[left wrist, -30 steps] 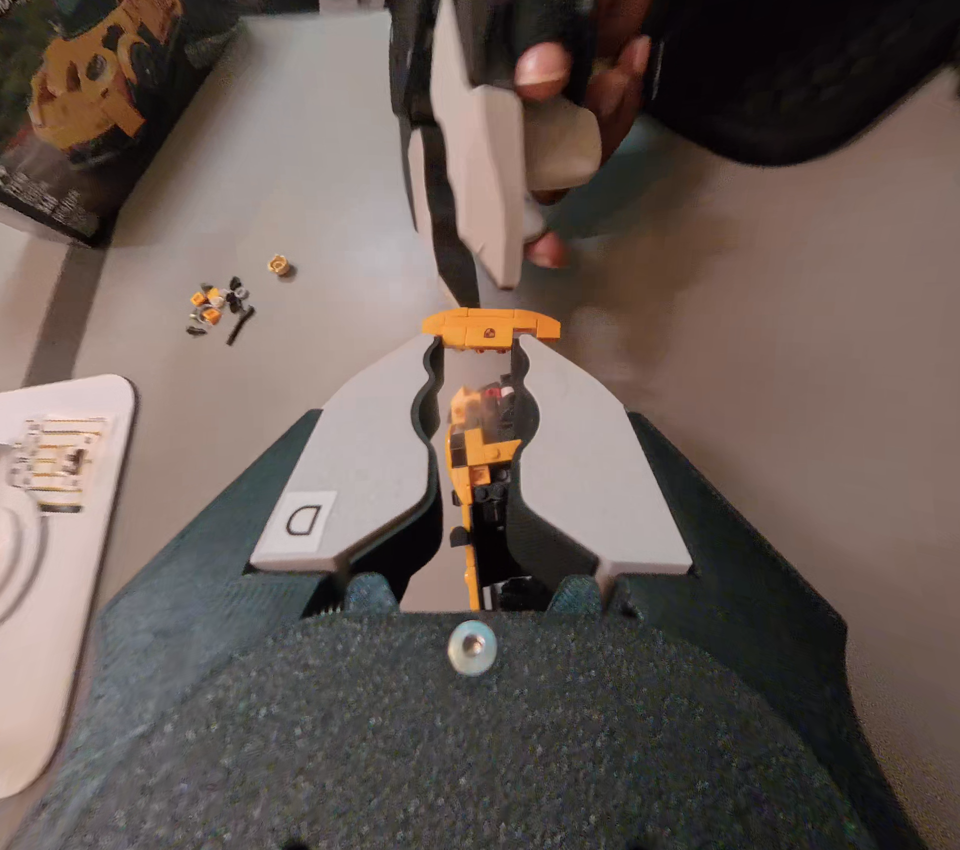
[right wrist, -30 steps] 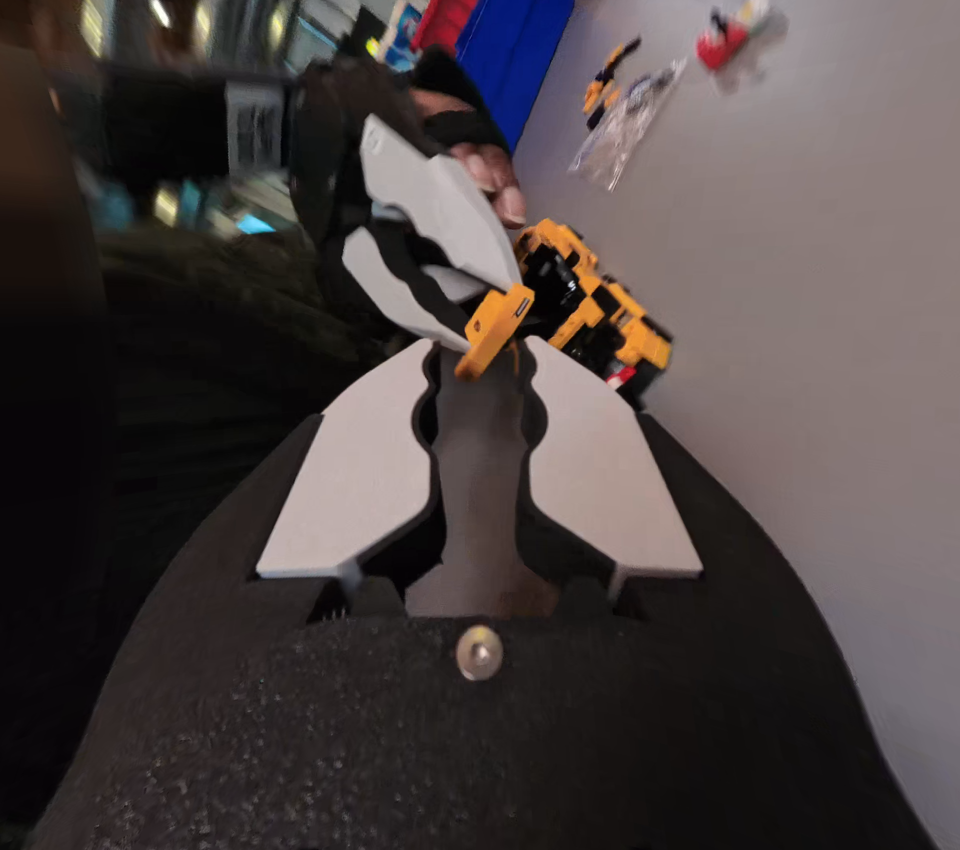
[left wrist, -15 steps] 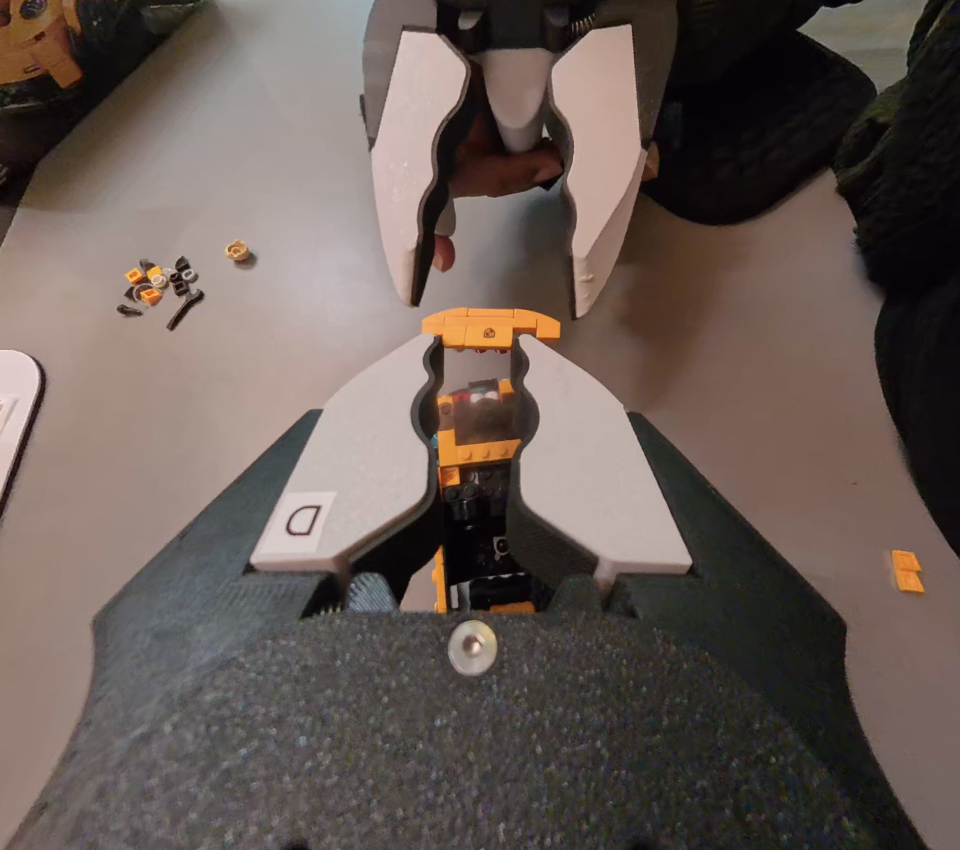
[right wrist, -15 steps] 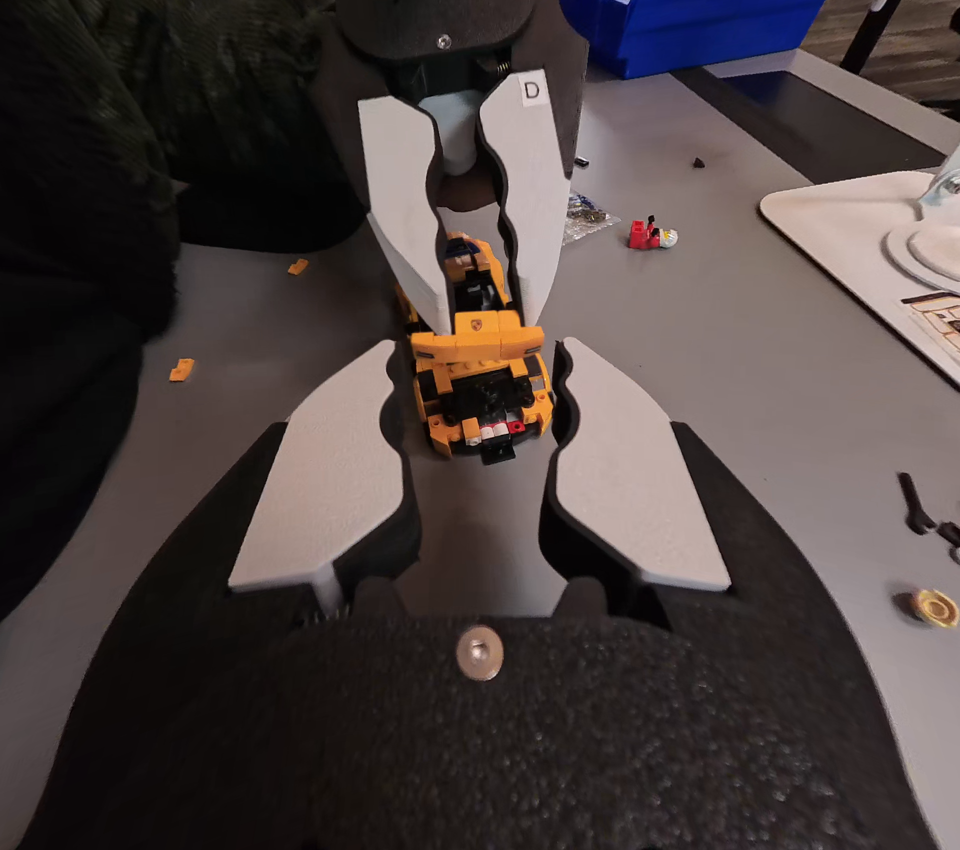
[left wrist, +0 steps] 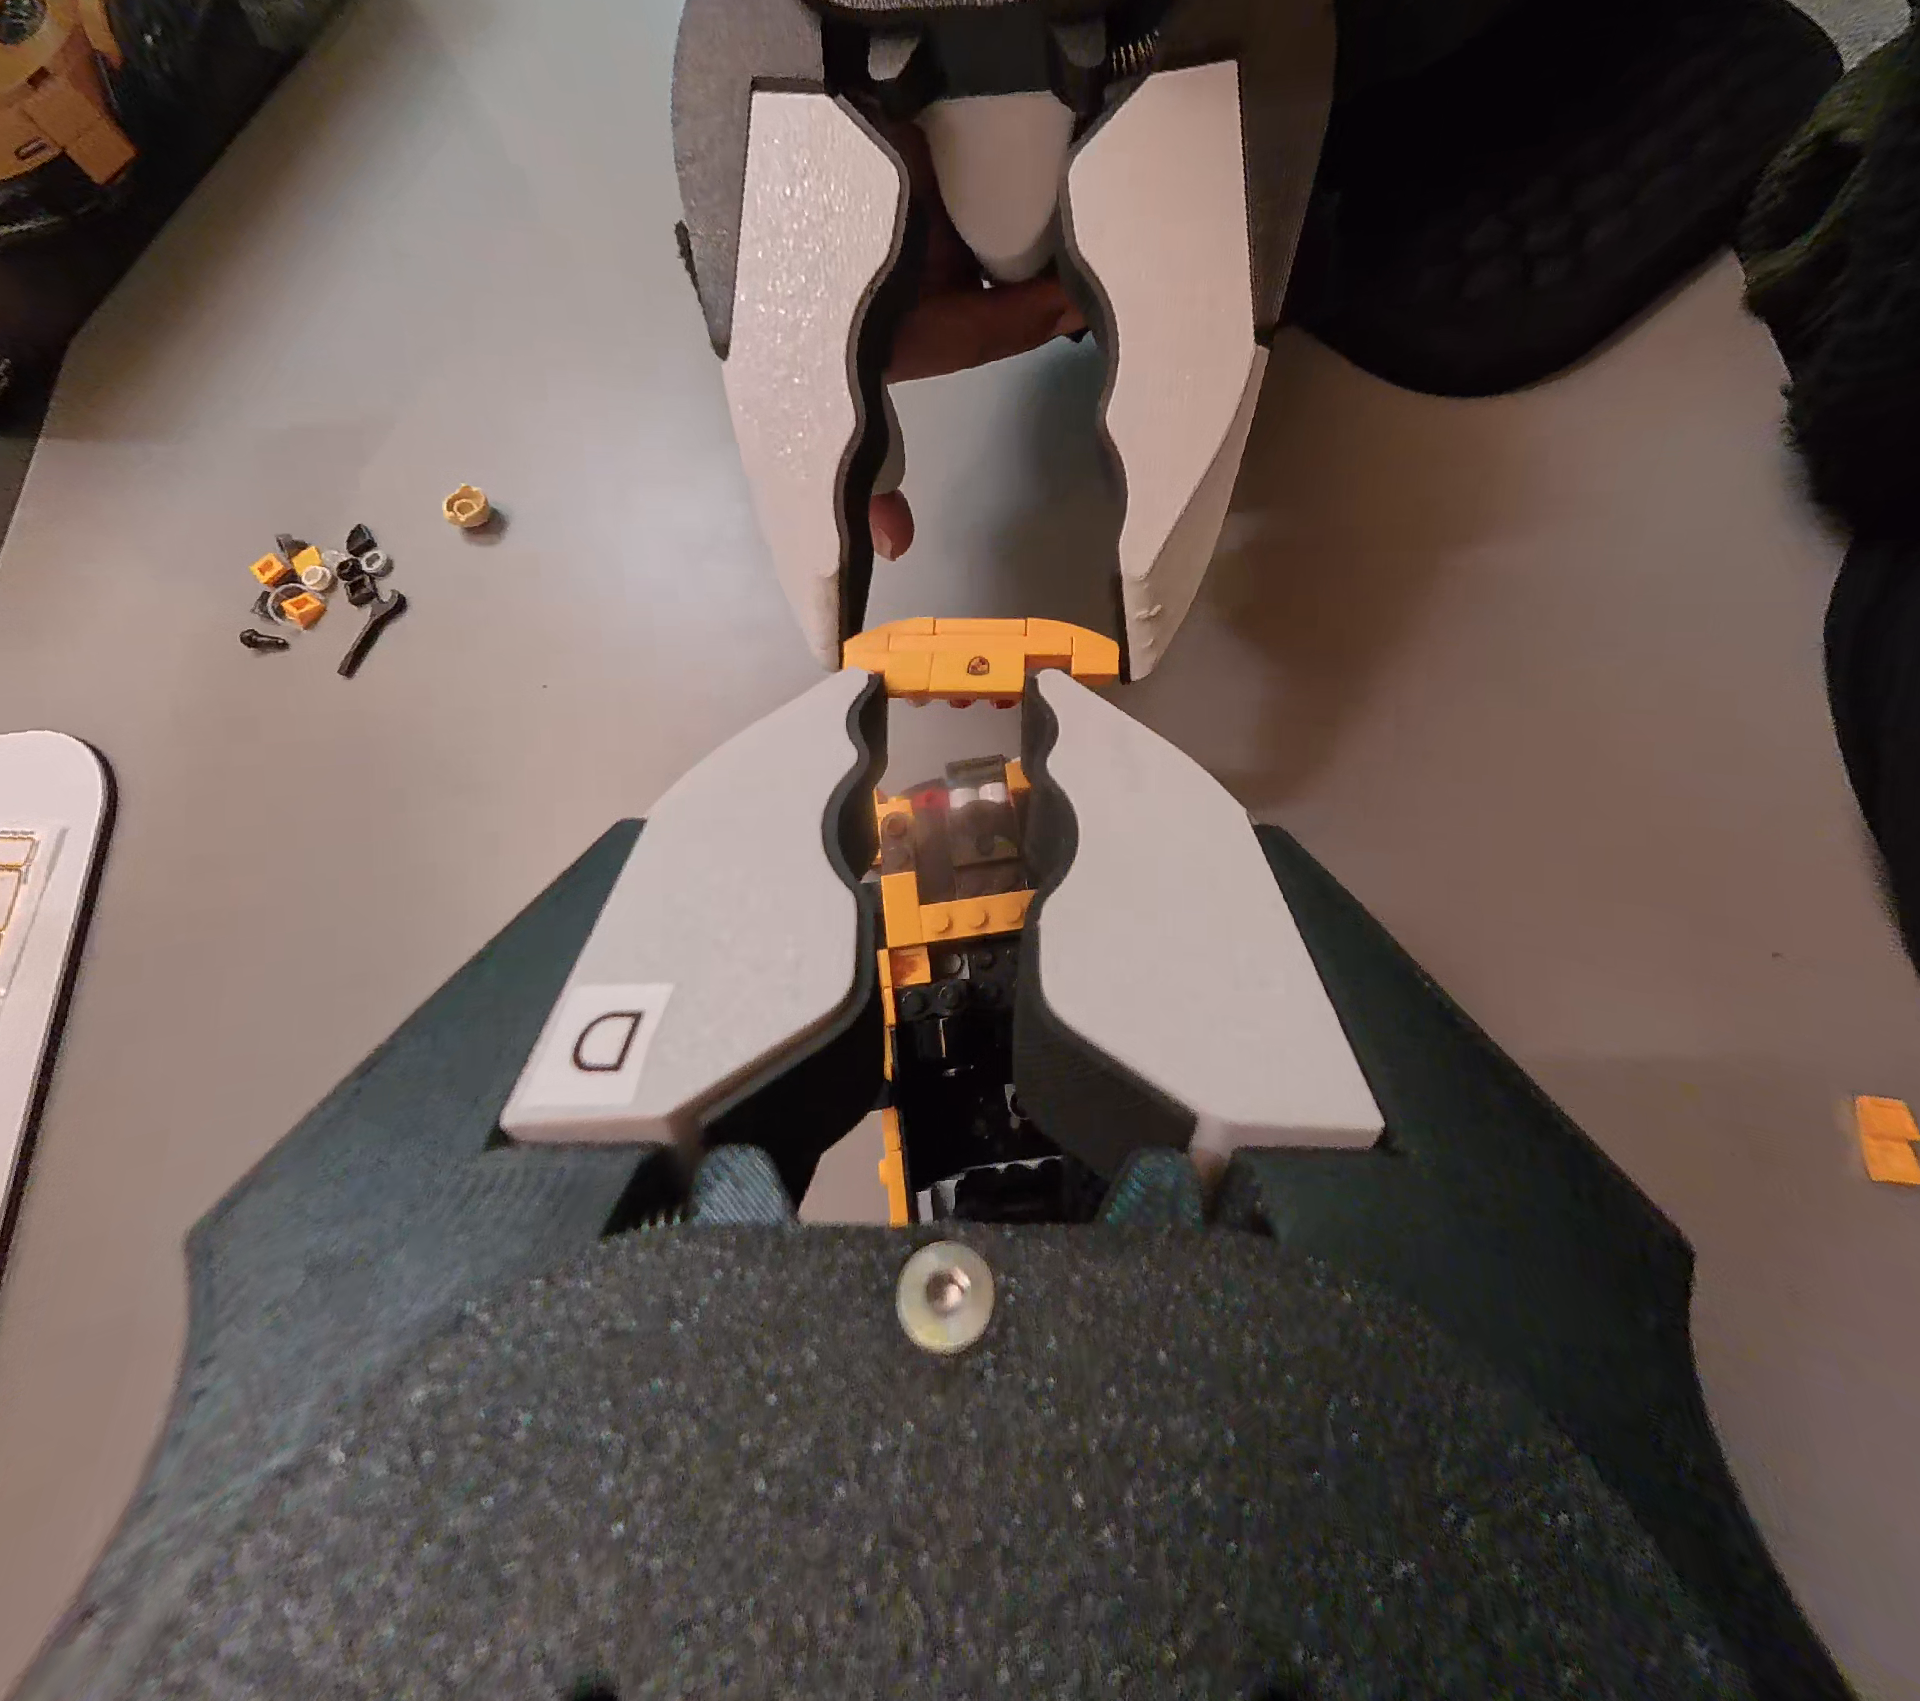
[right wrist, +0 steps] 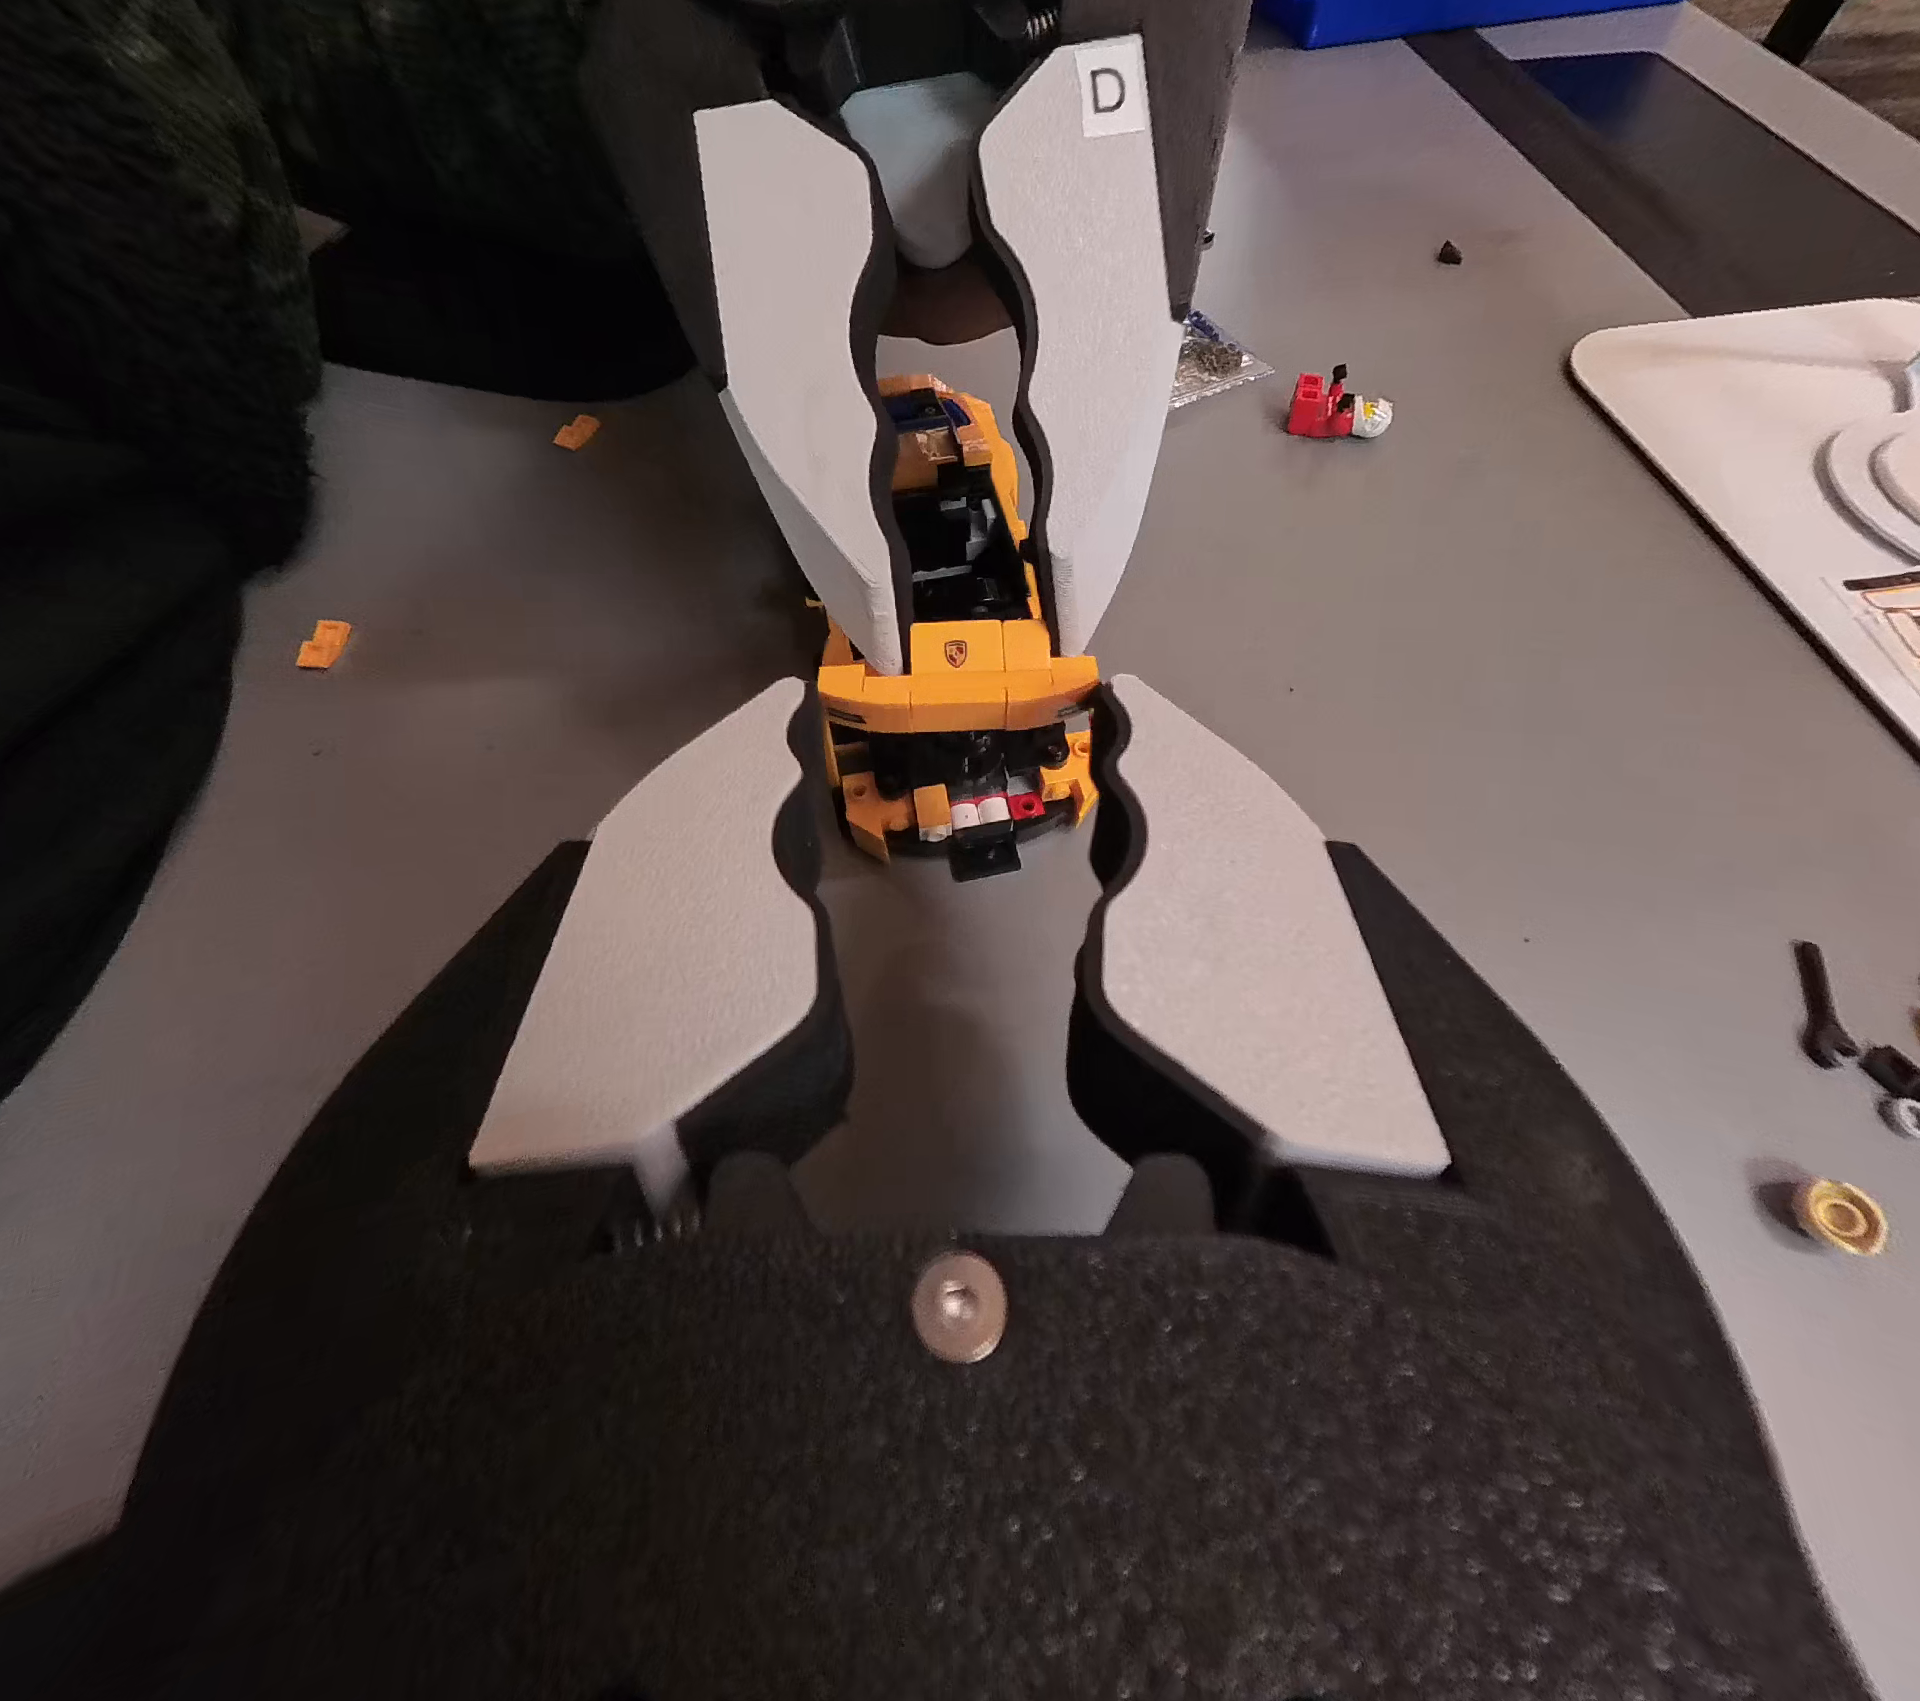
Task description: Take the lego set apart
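Left gripper (left wrist: 956, 695): jaws clamped on yellow lego car (right wrist: 961, 695).
Right gripper (right wrist: 951, 706): jaws apart, flanking car's rear wing (left wrist: 982, 649).

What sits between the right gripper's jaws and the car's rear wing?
Nothing: in the right wrist view the right gripper brackets the car at its wing.

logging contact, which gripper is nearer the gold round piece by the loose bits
Right. The right gripper sits beside the gold round piece; the left gripper, clamping the orange lego car, is farther.
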{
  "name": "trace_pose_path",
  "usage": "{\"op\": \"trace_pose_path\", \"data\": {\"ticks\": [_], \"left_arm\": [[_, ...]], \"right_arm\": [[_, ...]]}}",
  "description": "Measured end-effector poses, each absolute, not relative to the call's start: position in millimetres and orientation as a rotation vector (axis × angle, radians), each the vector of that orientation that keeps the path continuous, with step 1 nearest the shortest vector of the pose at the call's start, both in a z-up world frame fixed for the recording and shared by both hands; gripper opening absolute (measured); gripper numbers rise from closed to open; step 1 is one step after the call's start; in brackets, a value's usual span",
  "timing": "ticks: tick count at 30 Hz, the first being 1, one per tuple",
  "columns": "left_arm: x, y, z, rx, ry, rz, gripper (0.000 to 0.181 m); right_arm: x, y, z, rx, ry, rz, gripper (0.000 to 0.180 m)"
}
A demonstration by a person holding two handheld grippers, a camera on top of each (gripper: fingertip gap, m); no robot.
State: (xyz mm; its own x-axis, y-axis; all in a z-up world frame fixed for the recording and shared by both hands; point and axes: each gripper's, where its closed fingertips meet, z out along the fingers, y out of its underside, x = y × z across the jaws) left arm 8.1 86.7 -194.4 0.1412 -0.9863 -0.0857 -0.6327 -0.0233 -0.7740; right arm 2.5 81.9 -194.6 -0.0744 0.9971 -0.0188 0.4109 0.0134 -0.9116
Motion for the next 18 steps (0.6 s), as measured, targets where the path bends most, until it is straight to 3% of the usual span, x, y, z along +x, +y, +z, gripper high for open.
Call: {"op": "trace_pose_path", "data": {"ticks": [8, 15, 18], "left_arm": [[-13.3, 92.6, -192.3, -1.800, 1.531, -0.648, 0.039], [-86.6, 69.0, -212.3, -2.082, 1.468, -0.575, 0.080], [-104.2, 56.5, -234.7, -2.168, 1.426, -0.574, 0.090]], "right_arm": [[13.1, 90.1, -212.3, -1.483, -1.631, 0.995, 0.049], [19.7, 91.3, -241.8, -1.518, -1.819, 0.934, 0.049], [14.7, 90.4, -247.4, -1.495, -1.876, 0.918, 0.049]]}}
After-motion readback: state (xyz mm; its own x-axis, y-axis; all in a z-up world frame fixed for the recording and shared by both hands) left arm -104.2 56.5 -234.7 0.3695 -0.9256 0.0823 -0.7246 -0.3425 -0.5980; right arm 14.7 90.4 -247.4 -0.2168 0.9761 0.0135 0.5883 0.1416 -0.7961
